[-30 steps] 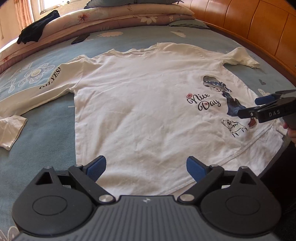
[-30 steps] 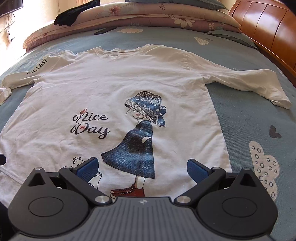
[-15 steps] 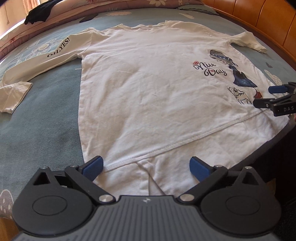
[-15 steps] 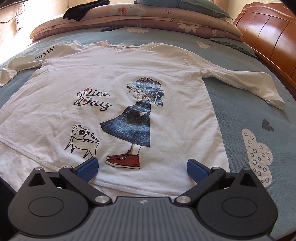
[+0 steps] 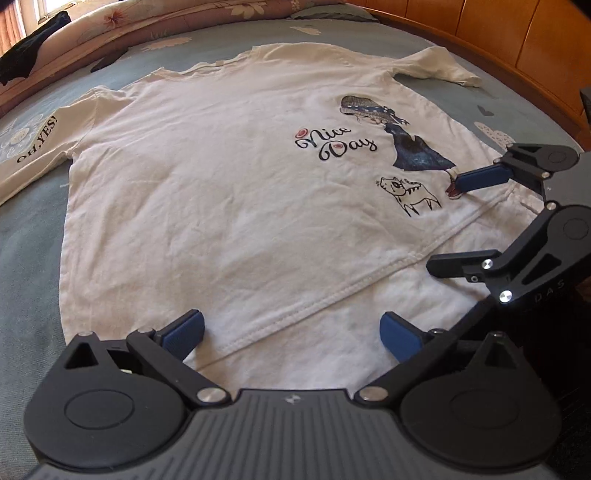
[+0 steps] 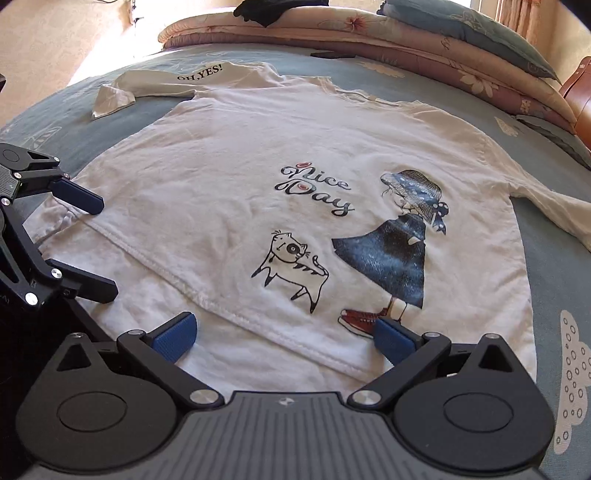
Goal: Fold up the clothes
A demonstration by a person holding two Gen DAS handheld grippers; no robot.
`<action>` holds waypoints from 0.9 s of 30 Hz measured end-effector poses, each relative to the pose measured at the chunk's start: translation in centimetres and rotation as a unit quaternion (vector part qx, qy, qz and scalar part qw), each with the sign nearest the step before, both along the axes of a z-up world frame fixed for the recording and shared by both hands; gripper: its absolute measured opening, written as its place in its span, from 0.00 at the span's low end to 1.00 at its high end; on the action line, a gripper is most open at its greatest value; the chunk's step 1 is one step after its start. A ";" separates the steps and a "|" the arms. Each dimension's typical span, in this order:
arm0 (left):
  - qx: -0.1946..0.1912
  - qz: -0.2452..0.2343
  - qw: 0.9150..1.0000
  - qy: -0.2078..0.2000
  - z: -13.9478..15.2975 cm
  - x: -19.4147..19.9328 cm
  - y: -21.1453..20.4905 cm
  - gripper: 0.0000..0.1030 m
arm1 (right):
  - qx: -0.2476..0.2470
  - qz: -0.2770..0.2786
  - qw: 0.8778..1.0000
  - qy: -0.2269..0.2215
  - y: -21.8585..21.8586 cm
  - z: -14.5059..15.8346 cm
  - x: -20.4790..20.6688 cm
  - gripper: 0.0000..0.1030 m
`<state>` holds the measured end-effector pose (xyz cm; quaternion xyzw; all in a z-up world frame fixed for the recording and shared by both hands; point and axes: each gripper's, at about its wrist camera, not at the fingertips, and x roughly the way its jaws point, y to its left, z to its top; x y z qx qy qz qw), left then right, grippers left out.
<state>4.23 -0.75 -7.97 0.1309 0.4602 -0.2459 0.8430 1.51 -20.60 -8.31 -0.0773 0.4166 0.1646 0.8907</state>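
A white long-sleeved shirt point(image 5: 221, 192) point(image 6: 229, 155) lies flat and face up on the blue bedsheet point(image 5: 26, 258), printed with "Nice Day", a girl and a cat. Its front hem point(image 5: 332, 291) runs slantwise, and the back layer shows below it. My left gripper point(image 5: 291, 328) point(image 6: 99, 247) hovers open over the hem's left part with nothing pinched between its blue pads point(image 5: 184, 328). To its right, over the hem by the girl's red shoes point(image 6: 360, 319), my right gripper point(image 6: 284, 332) point(image 5: 447, 221) is open too, with only cloth beneath it.
Folded quilts point(image 6: 369, 33) and a pillow point(image 6: 461, 29) are stacked at the head of the bed, with a dark garment point(image 6: 273, 9) on top. A dark flat object point(image 5: 107, 61) lies on the sheet beyond the collar. A wooden bed board point(image 5: 517, 48) runs along the right.
Both grippers have drawn back from the shirt's middle to its hem, and both views have rolled. The two grippers now stand closer together. The left jaws spread slightly wider.
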 end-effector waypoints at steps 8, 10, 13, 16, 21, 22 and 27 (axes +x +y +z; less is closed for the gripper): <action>0.046 -0.041 0.997 -0.055 2.1 -1.0 -1.7 0.99 | 0.015 0.014 0.999 -0.026 0.8 2.3 -0.6 1.00; 0.026 -0.032 0.998 -0.047 2.2 0.2 -2.3 0.97 | 0.024 0.018 0.999 -0.014 1.7 1.9 0.5 1.00; 0.049 -0.022 0.998 -0.028 1.0 0.5 -2.5 0.98 | 0.009 0.018 1.000 0.009 2.0 0.4 0.6 1.00; 0.022 -0.044 0.999 0.022 0.7 -1.2 -0.9 0.98 | -0.003 0.037 0.999 0.009 1.7 0.2 -1.0 1.00; 0.022 -0.048 0.999 0.014 2.3 -2.8 1.6 0.98 | -0.062 0.070 0.996 -0.001 2.5 0.9 -2.2 1.00; 0.008 -0.034 0.999 0.001 3.0 -2.4 2.0 0.98 | -0.056 0.066 0.996 -0.010 2.5 1.3 -2.0 1.00; -0.026 0.031 0.999 -0.023 3.4 1.9 1.5 0.98 | -0.019 0.040 0.999 -0.010 2.9 2.6 0.1 1.00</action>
